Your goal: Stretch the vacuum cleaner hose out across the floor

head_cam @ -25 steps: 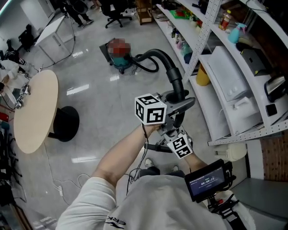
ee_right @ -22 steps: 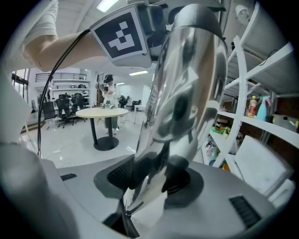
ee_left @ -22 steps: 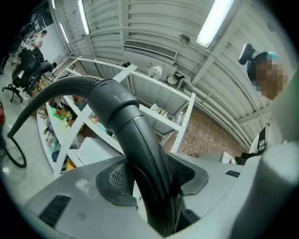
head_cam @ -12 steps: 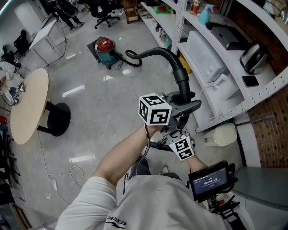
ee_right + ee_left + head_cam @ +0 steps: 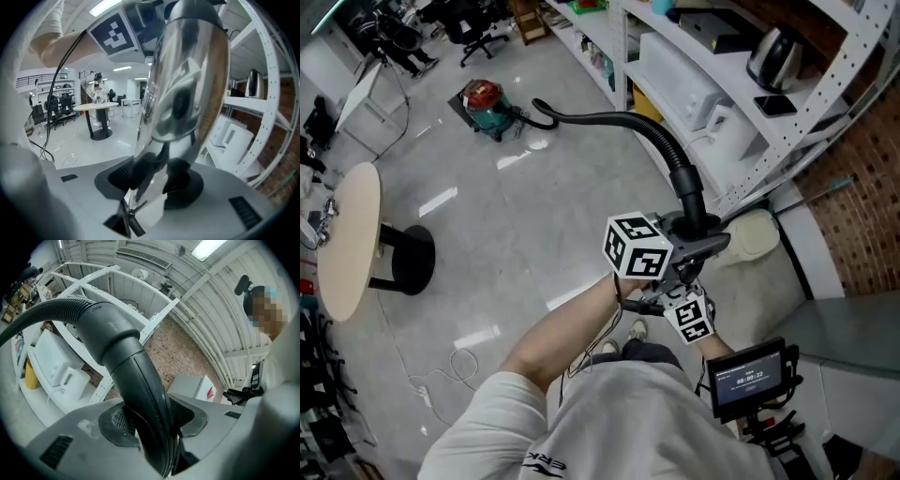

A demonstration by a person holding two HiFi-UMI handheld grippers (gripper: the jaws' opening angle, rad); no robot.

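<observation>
A red and teal vacuum cleaner (image 5: 483, 98) stands far off on the grey floor. Its black hose (image 5: 609, 120) runs from it toward me and rises into a black curved handle (image 5: 686, 183). My left gripper (image 5: 698, 236), below its marker cube, has this handle (image 5: 136, 376) between its jaws, which are closing with the pads pressed on it. Just beneath, my right gripper (image 5: 675, 283) grips the shiny chrome tube (image 5: 183, 79) at the handle's lower end, and its jaws are closing too. In the gripper views the left gripper (image 5: 152, 420) and the right gripper (image 5: 157, 180) are each filled by what they hold.
White shelving (image 5: 722, 84) with appliances lines the right side, with a pale jug (image 5: 757, 234) at its foot. A round beige table (image 5: 347, 239) on a black base (image 5: 408, 260) stands at left. A white cable (image 5: 450, 370) lies on the floor near me. Office chairs stand far back.
I have backed away from the vacuum cleaner, which now sits farther off. The hose has drawn out longer and straighter across the floor. Both grippers keep their hold.
</observation>
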